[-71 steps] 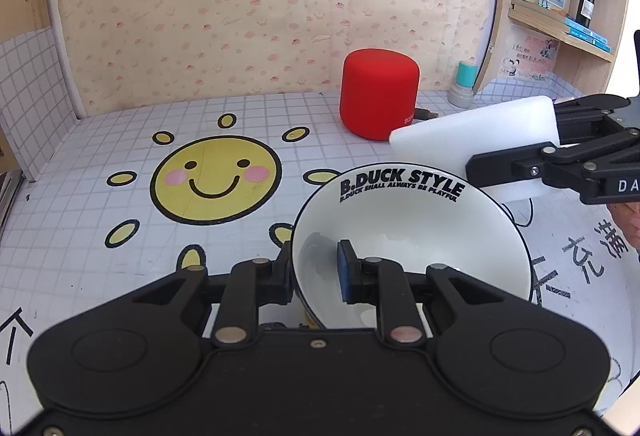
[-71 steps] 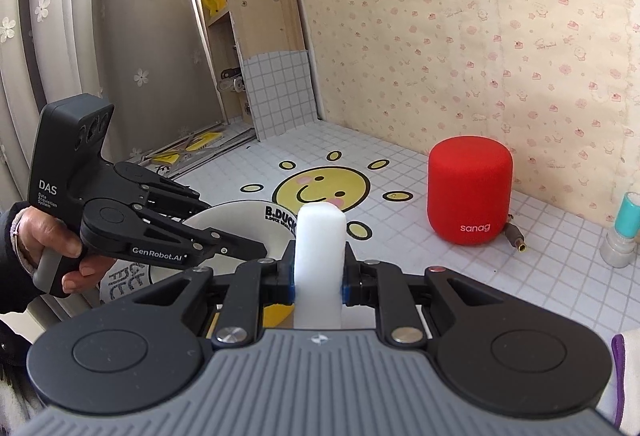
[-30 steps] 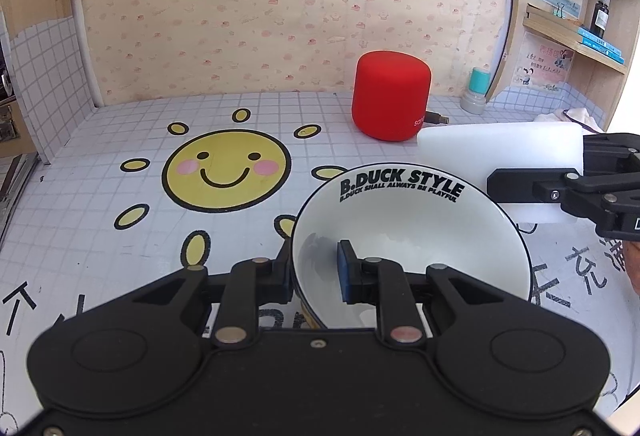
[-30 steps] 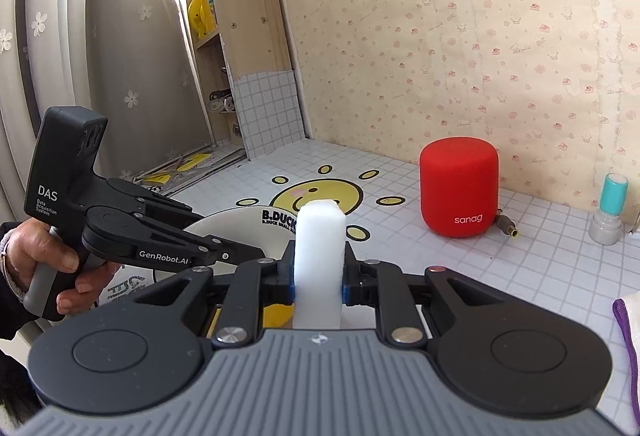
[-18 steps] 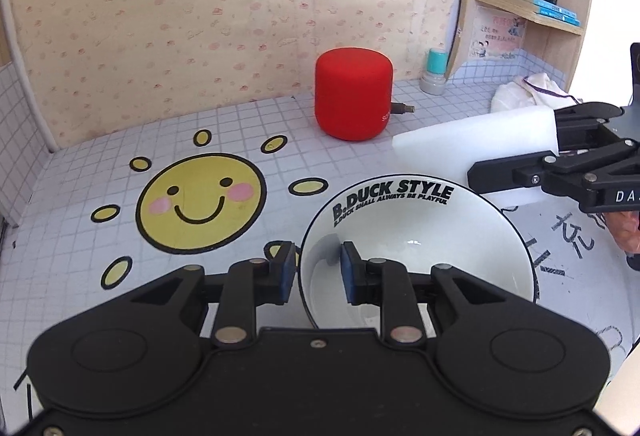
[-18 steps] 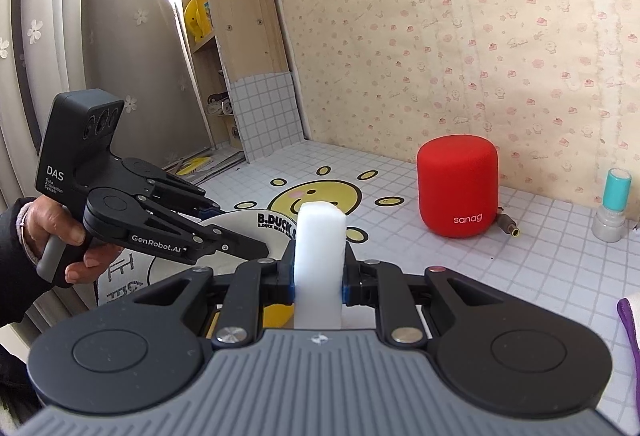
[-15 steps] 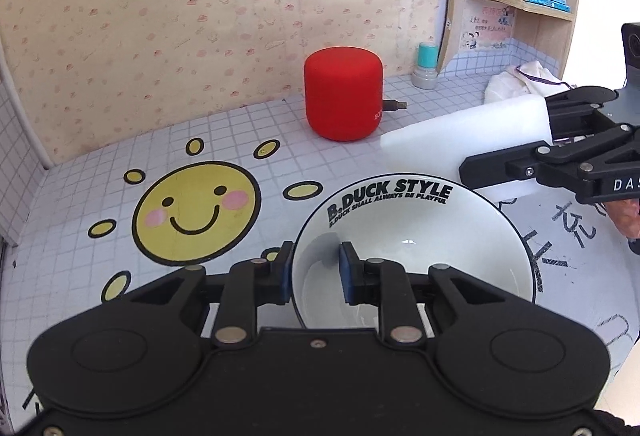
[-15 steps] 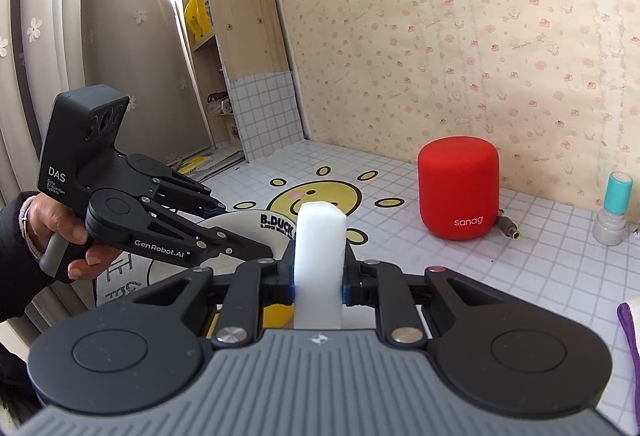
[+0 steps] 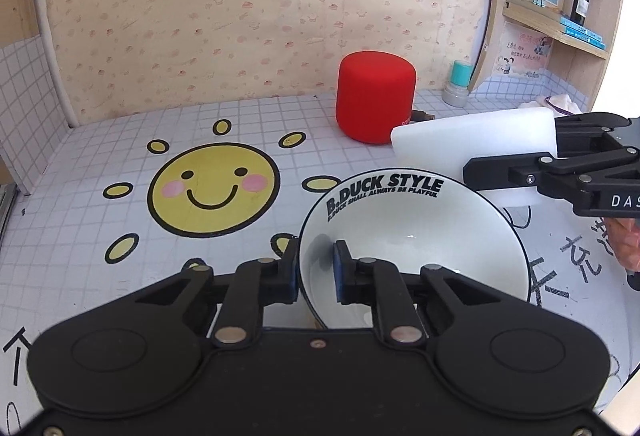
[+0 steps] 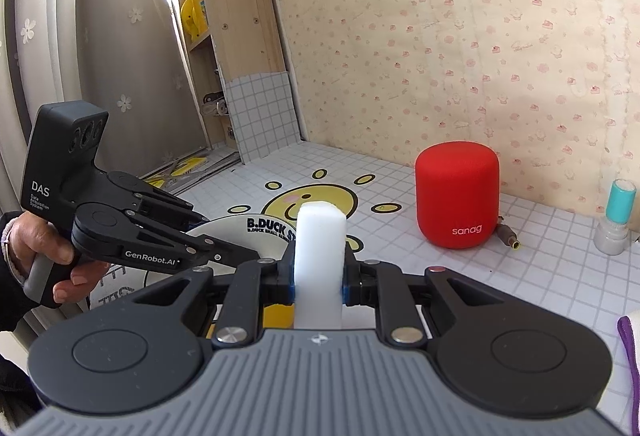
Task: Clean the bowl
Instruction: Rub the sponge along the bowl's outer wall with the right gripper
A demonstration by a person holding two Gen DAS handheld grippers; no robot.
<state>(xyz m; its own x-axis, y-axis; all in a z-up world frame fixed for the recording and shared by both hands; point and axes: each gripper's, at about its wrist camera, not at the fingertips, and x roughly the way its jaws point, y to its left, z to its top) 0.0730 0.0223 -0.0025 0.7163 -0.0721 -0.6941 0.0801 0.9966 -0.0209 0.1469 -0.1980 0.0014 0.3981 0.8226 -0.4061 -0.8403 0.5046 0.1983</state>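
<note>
The black two-finger left gripper (image 9: 316,272) is closed tight on the near edge of the white round bowl with black letters (image 9: 416,236), with one blue-padded finger inside the edge and one outside, and it holds the bowl tipped up. A bare hand (image 10: 52,256) curls around its grey handle low on the left side of the right wrist view. The black and grey right gripper (image 10: 319,278) squeezes a white block of sponge (image 10: 320,256) between its two fingers, and the sponge sticks straight out in front, level, just past the far edge of the bowl.
</note>
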